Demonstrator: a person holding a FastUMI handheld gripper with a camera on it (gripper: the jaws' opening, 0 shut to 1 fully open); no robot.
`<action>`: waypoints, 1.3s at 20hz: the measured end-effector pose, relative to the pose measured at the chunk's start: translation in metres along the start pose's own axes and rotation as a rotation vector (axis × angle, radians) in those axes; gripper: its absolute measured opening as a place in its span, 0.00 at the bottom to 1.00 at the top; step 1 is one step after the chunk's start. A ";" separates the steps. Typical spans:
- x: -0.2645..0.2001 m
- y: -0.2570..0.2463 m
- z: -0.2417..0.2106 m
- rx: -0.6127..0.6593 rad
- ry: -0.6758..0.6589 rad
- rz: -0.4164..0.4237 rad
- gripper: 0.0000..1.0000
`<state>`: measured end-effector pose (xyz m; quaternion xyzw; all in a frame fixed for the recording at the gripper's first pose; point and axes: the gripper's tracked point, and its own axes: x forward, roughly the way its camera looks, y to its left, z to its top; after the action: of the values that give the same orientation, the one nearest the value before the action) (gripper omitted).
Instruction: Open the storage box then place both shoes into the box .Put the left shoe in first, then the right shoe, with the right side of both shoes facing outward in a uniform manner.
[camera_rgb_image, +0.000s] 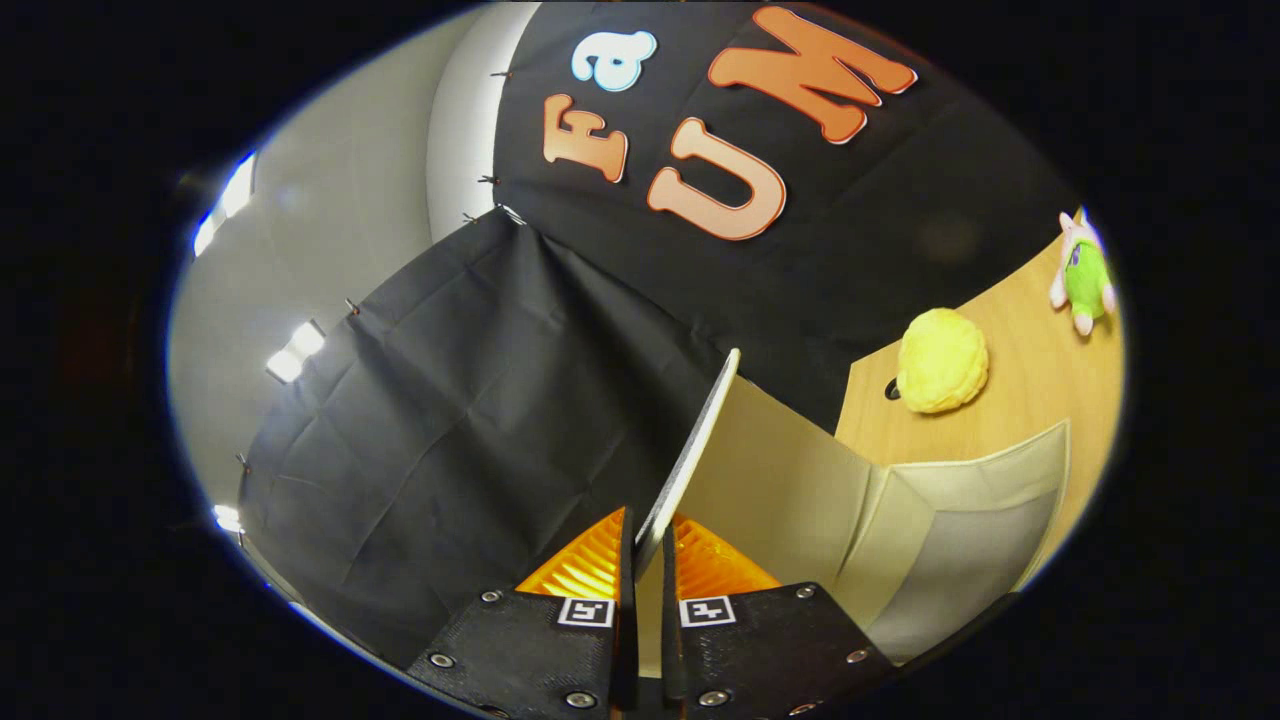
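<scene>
Gripper view: gripper (645, 560) is nearly closed, both fingers pinching the thin lid (700, 440) of the storage box (900, 520) edge-on. The lid runs up and away from between the fingertips, lifted well clear of the box opening. The box sits just right of the fingers and looks empty inside, pale walls visible. I can't see any shoes from here.

My read: step in hand is the opening swing. To do it well, keep the pinch square on the lid edge and follow the hinge arc rather than pulling straight, so the panel doesn't twist or slip out. Carry it past vertical so it stays open on its own, then let go; otherwise it may flop back over the opening.

Pose: tool is tilted hard, pointing upward toward the booth cloth, rolled so the wooden table (1030, 370) slopes off to the right. Yellow plush (942, 360) and green plush toy (1085, 270) sit on the table beyond the box, well apart from the lid path.
</scene>
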<state>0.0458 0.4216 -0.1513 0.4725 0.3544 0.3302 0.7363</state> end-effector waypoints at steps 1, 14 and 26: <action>0.008 0.004 -0.003 0.007 0.000 0.000 0.09; 0.023 0.010 -0.036 -0.118 0.054 -0.008 0.72; -0.092 -0.088 -0.024 -0.564 0.066 -0.347 0.98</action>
<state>-0.0100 0.3277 -0.2209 0.1719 0.3479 0.3001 0.8714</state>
